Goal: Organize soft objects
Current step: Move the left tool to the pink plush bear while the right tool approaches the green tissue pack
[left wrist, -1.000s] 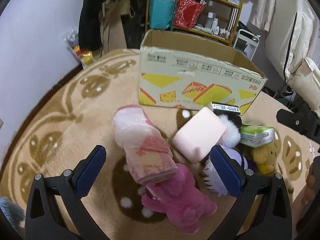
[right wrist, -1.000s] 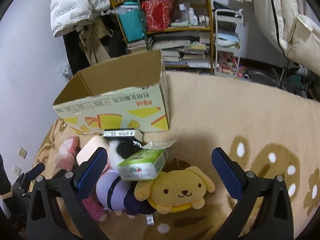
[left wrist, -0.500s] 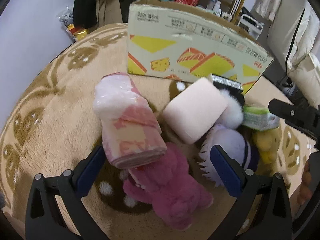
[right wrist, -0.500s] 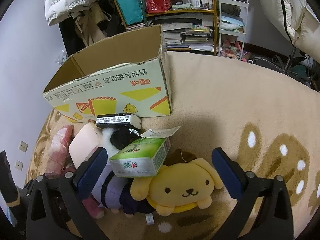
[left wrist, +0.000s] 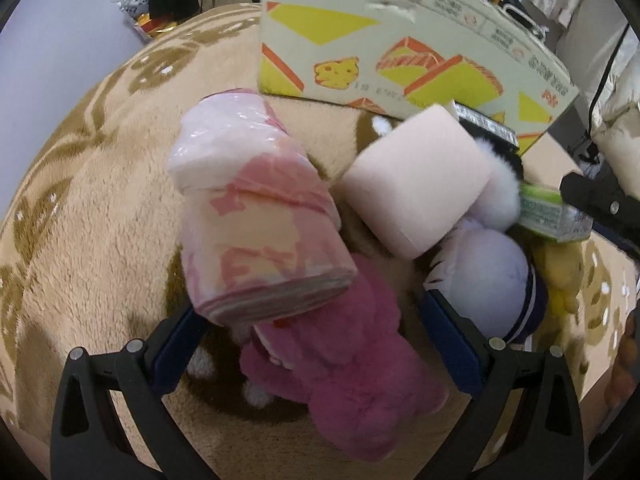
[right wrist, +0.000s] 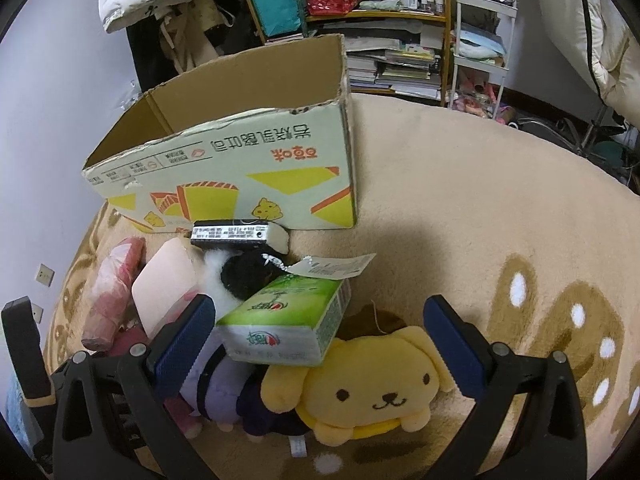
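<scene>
Pile risk: pink wrapped roll [left wrist: 256, 216] leans on magenta plush [left wrist: 344, 364] on the rug, in front of the cardboard box [right wrist: 240, 176]. Left gripper [left wrist: 316, 344] jaws apart, straddling both, so it may grab two. Right gripper [right wrist: 320, 344] jaws apart over tissue pack [right wrist: 288, 320], which could slide off the yellow plush [right wrist: 372, 392].

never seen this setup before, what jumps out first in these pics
A heap of soft things on the tan rug: a yellow dog plush lies nearest the open right gripper, with a green tissue pack resting on it. The open left gripper straddles a pink plush under a plastic-wrapped pink roll. Behind the heap stands an open cardboard box.
</scene>
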A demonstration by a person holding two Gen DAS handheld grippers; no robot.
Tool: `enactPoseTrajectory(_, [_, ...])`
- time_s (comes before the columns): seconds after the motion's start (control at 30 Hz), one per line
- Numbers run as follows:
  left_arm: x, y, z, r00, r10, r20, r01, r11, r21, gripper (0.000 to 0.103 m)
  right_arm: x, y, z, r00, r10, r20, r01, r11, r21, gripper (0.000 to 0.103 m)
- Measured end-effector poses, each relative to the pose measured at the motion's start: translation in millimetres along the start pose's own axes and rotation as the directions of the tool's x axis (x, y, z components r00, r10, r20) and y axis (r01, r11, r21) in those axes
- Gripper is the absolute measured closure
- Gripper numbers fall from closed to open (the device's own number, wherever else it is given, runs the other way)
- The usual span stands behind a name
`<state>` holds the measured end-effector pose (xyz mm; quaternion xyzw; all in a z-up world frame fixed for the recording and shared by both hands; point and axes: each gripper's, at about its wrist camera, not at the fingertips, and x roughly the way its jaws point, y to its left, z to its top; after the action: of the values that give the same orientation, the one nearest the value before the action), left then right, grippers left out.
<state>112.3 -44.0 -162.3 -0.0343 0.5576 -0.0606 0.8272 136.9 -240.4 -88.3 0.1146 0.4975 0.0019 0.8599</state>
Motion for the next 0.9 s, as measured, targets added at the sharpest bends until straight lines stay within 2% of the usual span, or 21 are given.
enactPoseTrajectory(0.2, [7, -6, -2, 0.999, 0.042, -0.027, -0.04, 0.998, 0.045, 0.002, 2, 3, -1, 1.0, -0.003, -0.009, 0.003, 1.0, -0.021, 0.0])
enactPoseTrajectory(0.37, [10, -8, 0, 0.998, 0.056, -0.033, -0.054, 0.997, 0.05, 0.003, -3, 5, 0, 1.0, -0.006, 0.02, 0.006, 1.0, -0.028, 0.0])
enactPoseTrajectory(0.6, [15, -8, 2, 0.996, 0.081, -0.035, -0.08, 0.996, 0.048, 0.008, 3, 9, -1, 1.0, 0.002, -0.004, -0.003, 0.999, -0.051, 0.0])
enactPoseTrajectory(0.8, [18, -4, 5, 0.996, 0.086, -0.034, -0.084, 0.995, 0.054, 0.01, 6, 13, -4, 1.0, -0.018, -0.019, 0.017, 0.997, -0.078, 0.003])
enactPoseTrajectory(0.9, [16, -6, 3, 0.996, 0.086, -0.035, -0.084, 0.995, 0.055, 0.01, 6, 13, -4, 1.0, -0.02, -0.019, 0.019, 0.997, -0.081, 0.008])
